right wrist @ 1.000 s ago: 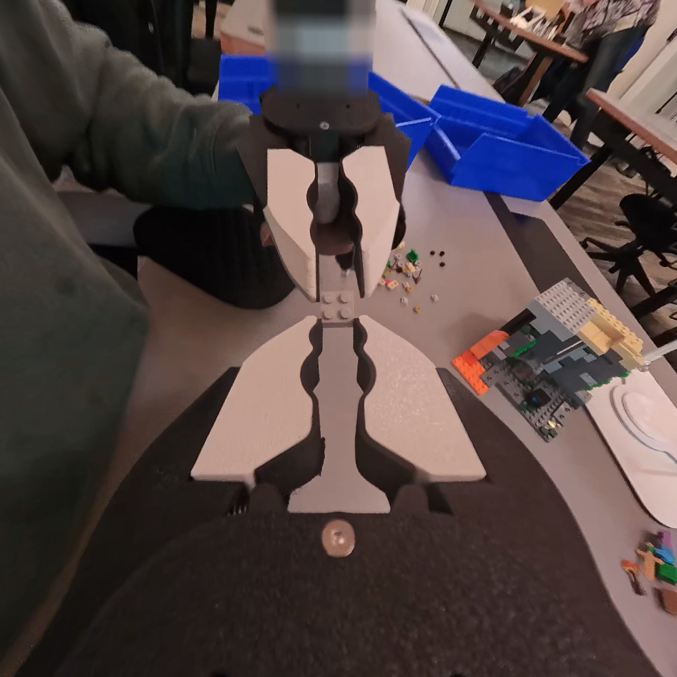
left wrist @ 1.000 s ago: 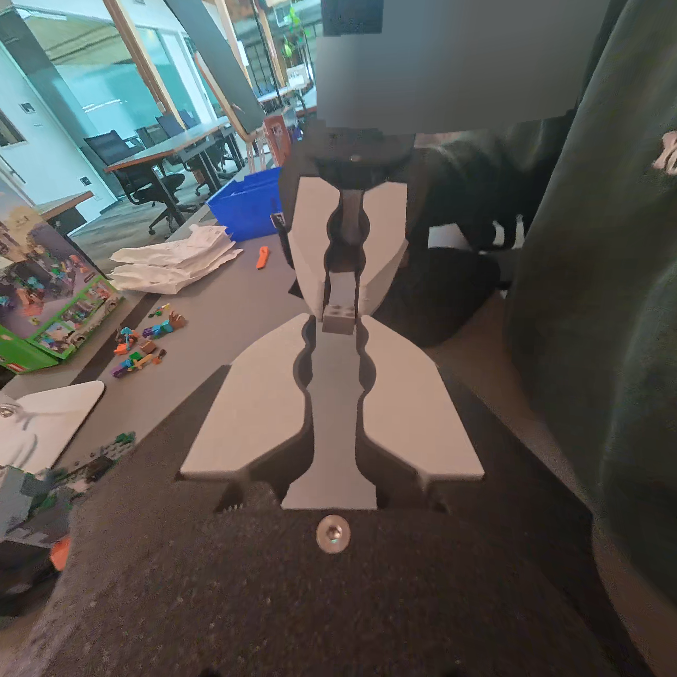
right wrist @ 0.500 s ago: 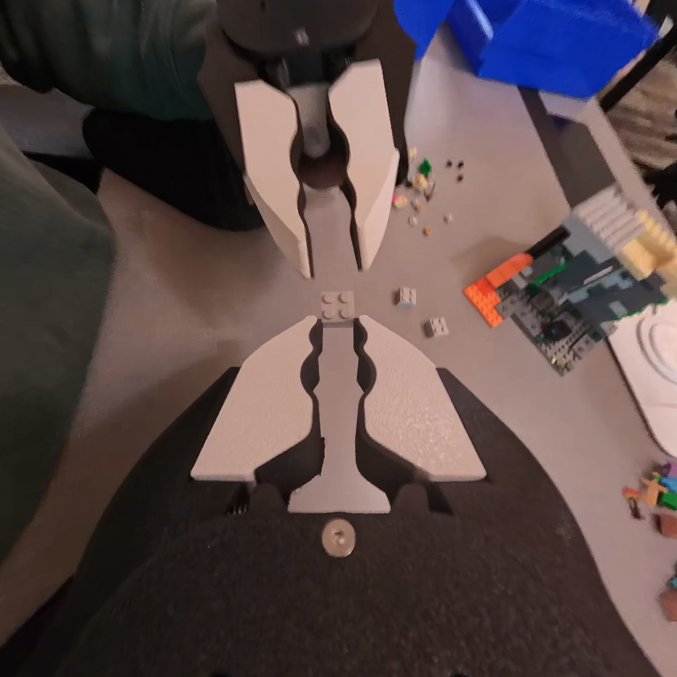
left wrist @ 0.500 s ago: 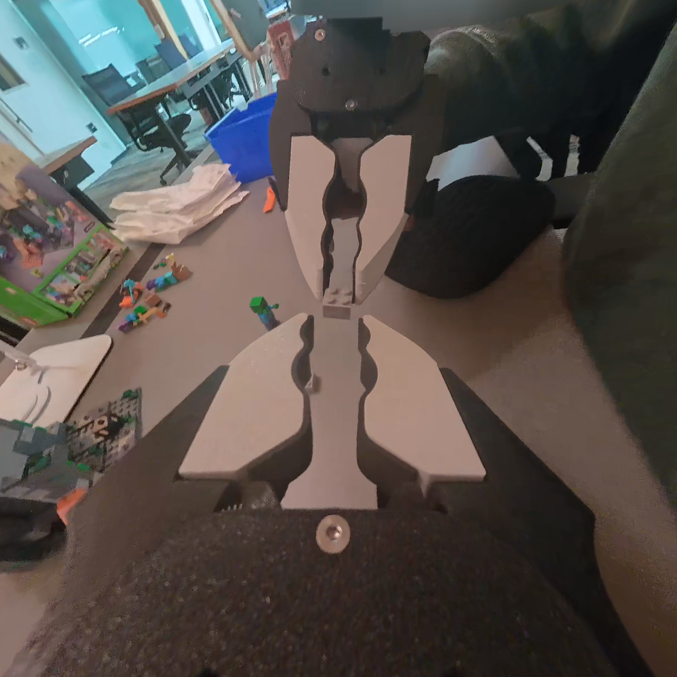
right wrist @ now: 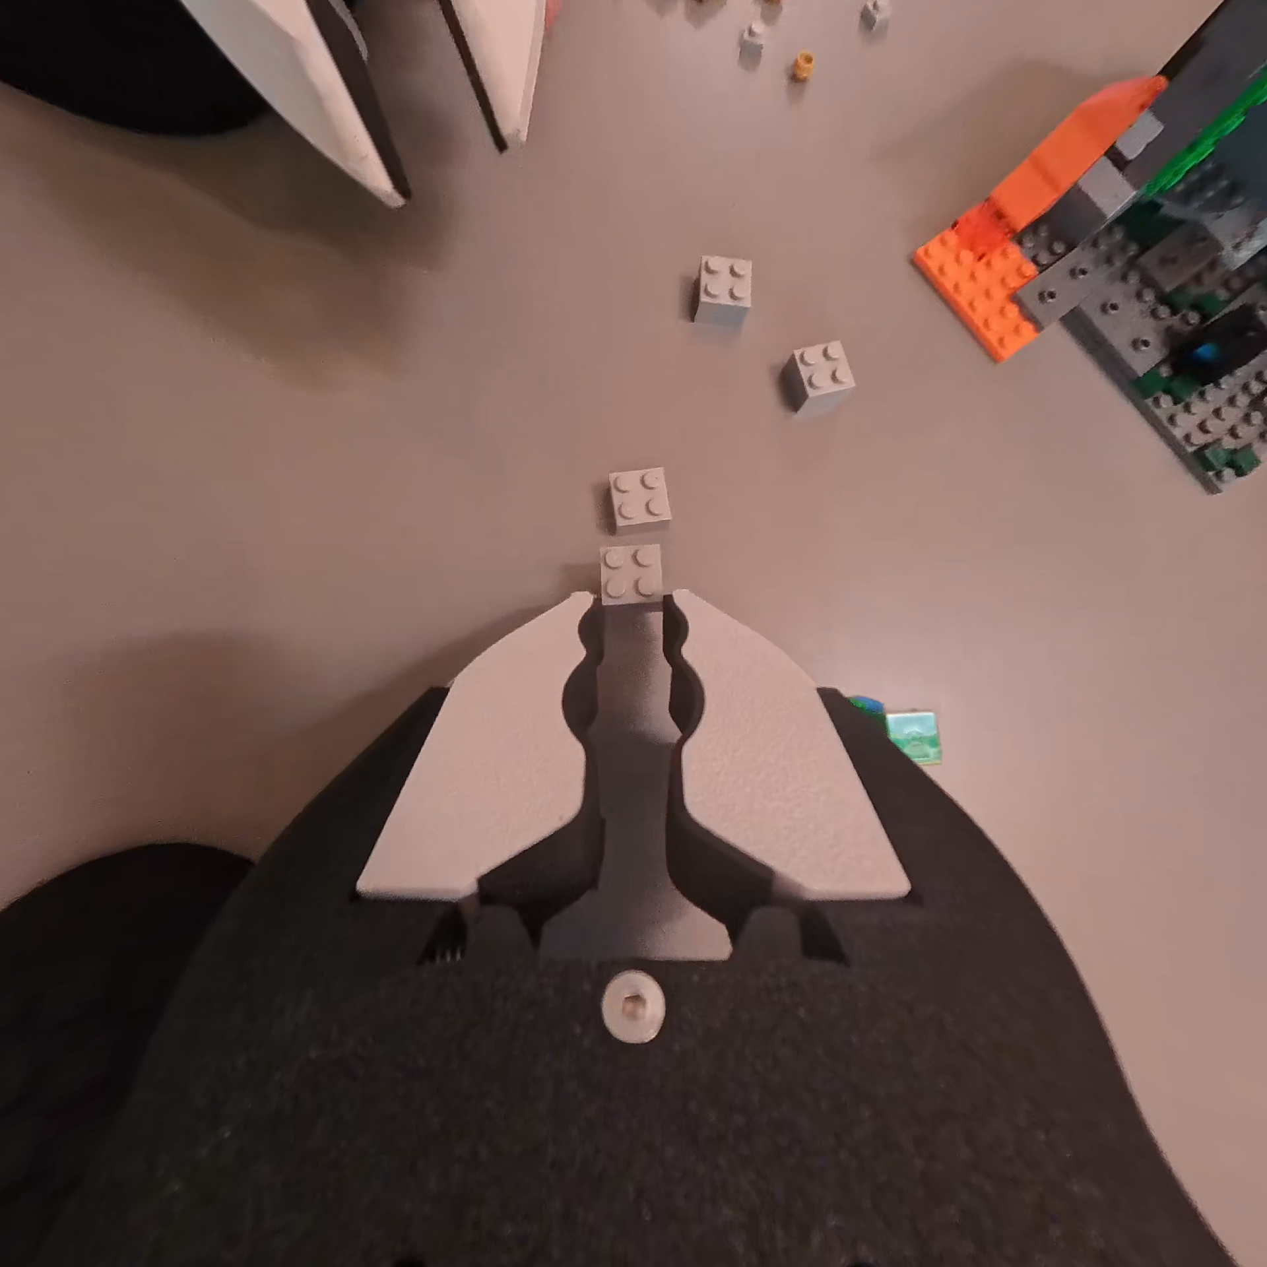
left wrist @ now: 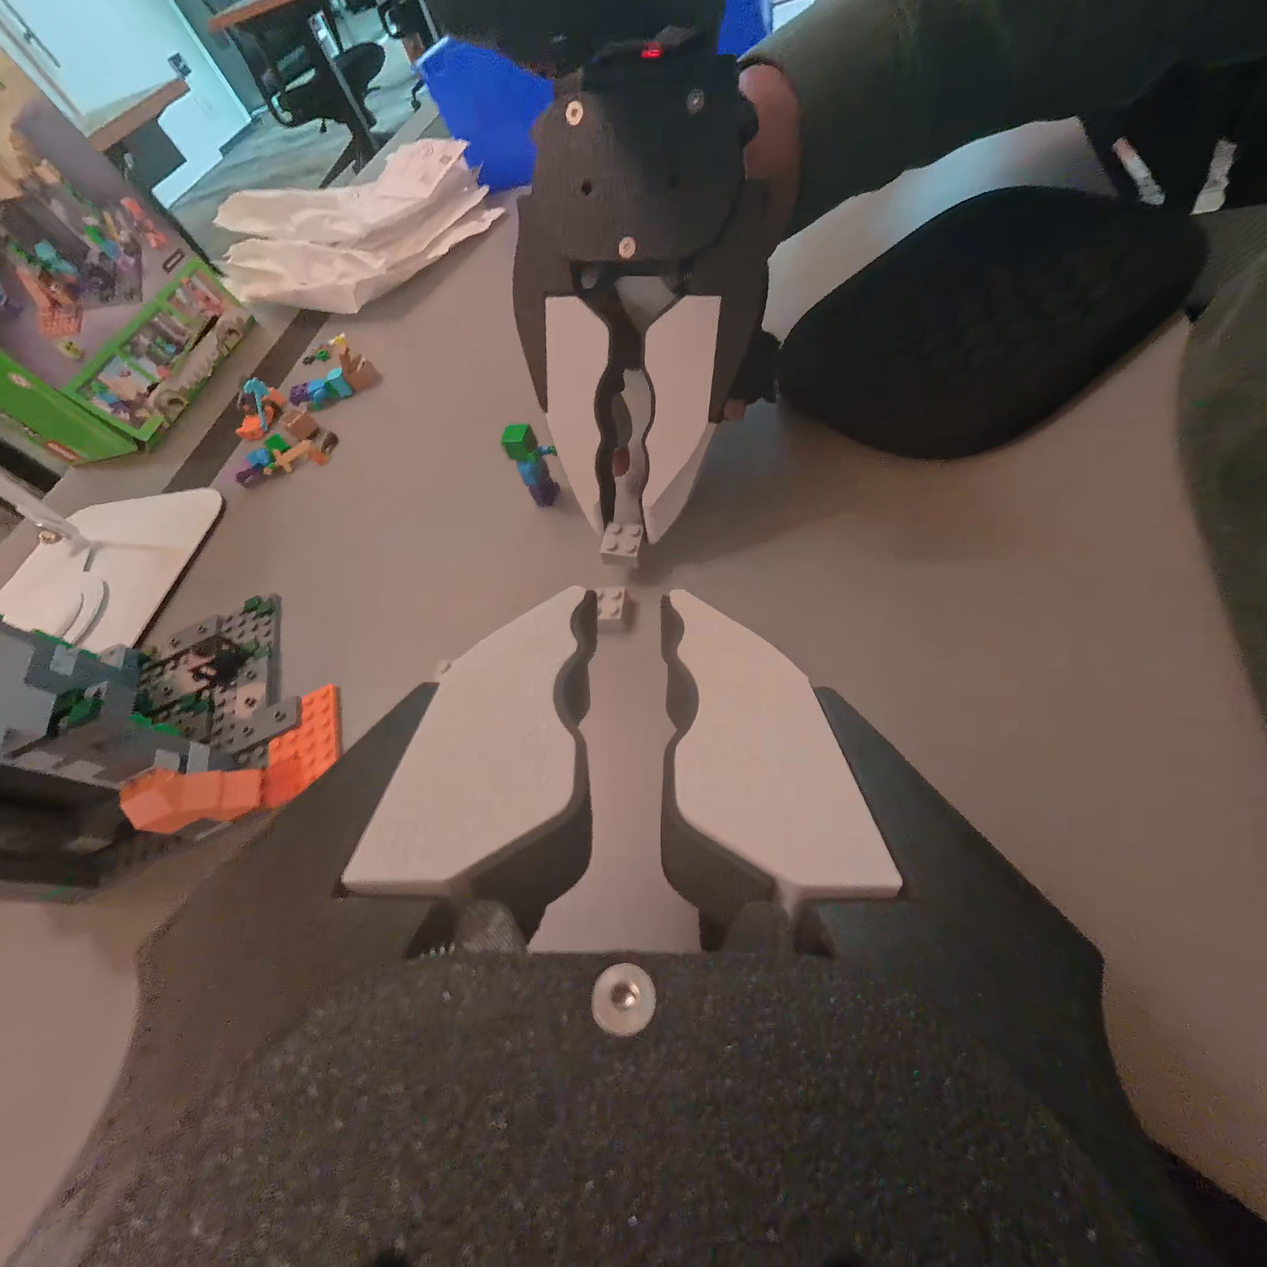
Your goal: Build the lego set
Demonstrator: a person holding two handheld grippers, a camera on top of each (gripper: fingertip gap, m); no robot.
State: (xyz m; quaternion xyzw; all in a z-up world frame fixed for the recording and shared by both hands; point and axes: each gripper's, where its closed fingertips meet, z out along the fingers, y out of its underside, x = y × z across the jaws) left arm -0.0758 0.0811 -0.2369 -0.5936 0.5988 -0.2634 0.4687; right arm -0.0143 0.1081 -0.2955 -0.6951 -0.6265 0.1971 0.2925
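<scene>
Grey brick, held: a small four-stud block sits at the very tips of the right tool, with a finger against each side. The jaws are narrowed to the block's width, and only its rear edge is between them.
Grey brick, loose: a matching block lies flat on the surface, just beyond the held one and not touching it.
Left tool: its jaws stand partly open with nothing in them. In its own view the loose block appears beside its left fingertip. The right wrist view shows its fingers well apart from that block.
Spare bricks: two more grey blocks lie farther off, towards the brick model.
Brick model: a grey, green and orange build stands at the surface's edge.
Toy figure: green-headed, standing beside the right tool.
Risk, grip: the hold is shallow, so the held block could likely pivot or pop out under any sideways push.
Risk, neighbour: the two blocks sit close, so a small forward drift could shove the loose one askew.
Risk, clutter: a wide swing of either tool could topple the toy figure or clip the model.
</scene>
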